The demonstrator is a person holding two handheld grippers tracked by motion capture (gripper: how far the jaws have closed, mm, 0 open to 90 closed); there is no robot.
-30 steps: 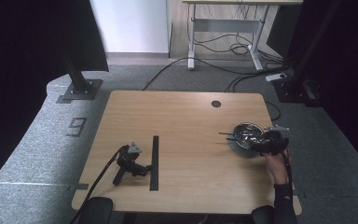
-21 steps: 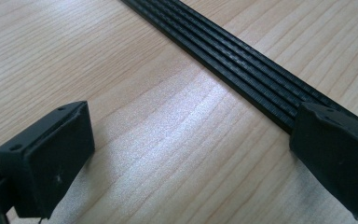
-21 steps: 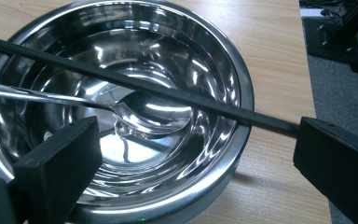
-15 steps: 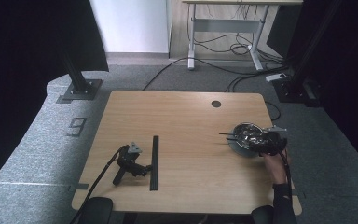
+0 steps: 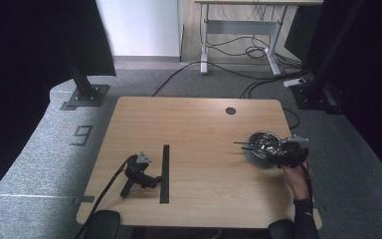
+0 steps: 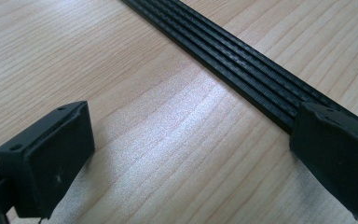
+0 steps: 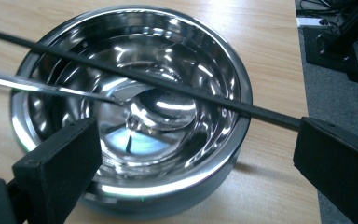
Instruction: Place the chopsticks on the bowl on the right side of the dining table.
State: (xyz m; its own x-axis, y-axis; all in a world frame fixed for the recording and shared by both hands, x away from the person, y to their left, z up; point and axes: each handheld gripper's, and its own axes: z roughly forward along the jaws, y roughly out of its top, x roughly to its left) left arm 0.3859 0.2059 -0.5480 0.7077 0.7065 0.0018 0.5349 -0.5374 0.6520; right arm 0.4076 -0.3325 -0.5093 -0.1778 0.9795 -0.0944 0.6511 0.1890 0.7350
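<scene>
**Two open grippers, one by the strip, one at the bowl**

The left gripper [image 5: 138, 172] lay on the light wooden table [image 5: 194, 124] with no hand on it, its jaws spread wide and holding nothing. In the left gripper view, a long flat black ribbed strip [image 6: 242, 65] ran diagonally from beyond the gap between the jaws down to the right jaw, where its near end passed under or behind the jaw's tip. From above, that strip [image 5: 165, 173] had its long axis running away from the person, just to the right of the left gripper.

The right gripper [image 5: 283, 152], held in the person's hand [image 5: 294, 175], stood with its jaws wide apart, gripping nothing. Between and just beyond them sat a round shiny steel bowl [image 7: 135, 107]. A thin black rod [image 7: 135, 77] lay across the bowl's rim, its long axis slanting from beyond the left jaw down to the right jaw's tip. A slim silver utensil [image 7: 51, 86] pointed into the bowl from the left.
</scene>
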